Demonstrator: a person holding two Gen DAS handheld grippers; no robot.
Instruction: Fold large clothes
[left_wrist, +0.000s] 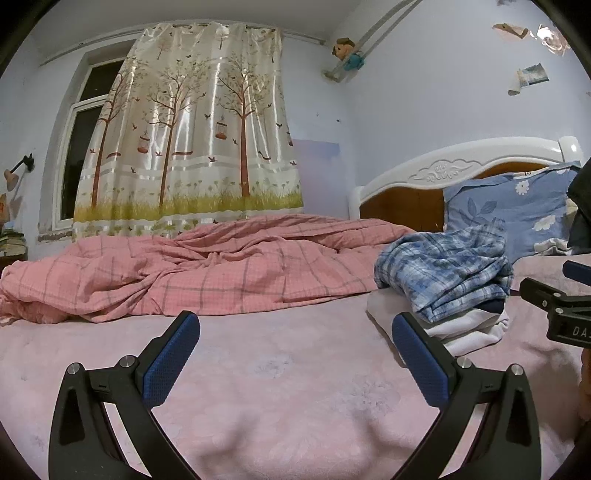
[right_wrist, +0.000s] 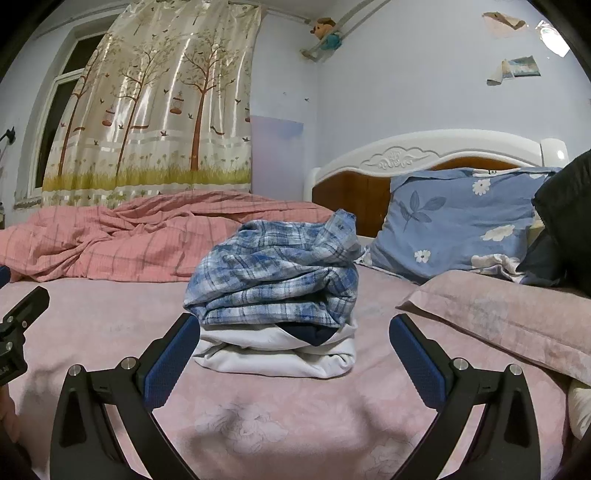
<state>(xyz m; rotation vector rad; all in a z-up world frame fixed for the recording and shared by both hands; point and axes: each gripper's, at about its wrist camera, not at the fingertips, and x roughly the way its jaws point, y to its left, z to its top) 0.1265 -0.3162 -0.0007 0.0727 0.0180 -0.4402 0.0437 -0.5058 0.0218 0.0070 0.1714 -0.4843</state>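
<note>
Both grippers hover low over the pink bedsheet (right_wrist: 110, 325), each spread wide and holding nothing. The right gripper (right_wrist: 294, 332) faces a small stack of folded clothes in the middle of the bed: a blue plaid shirt (right_wrist: 275, 280) on top, something dark navy under it, and a white garment (right_wrist: 280, 356) at the bottom. The left gripper (left_wrist: 295, 332) sits to the left of the stack, over bare sheet. A rumpled pink checked quilt (left_wrist: 192, 266) lies along the far side, and a blue floral pillow (right_wrist: 458, 218) leans on the headboard (right_wrist: 424, 155).
</note>
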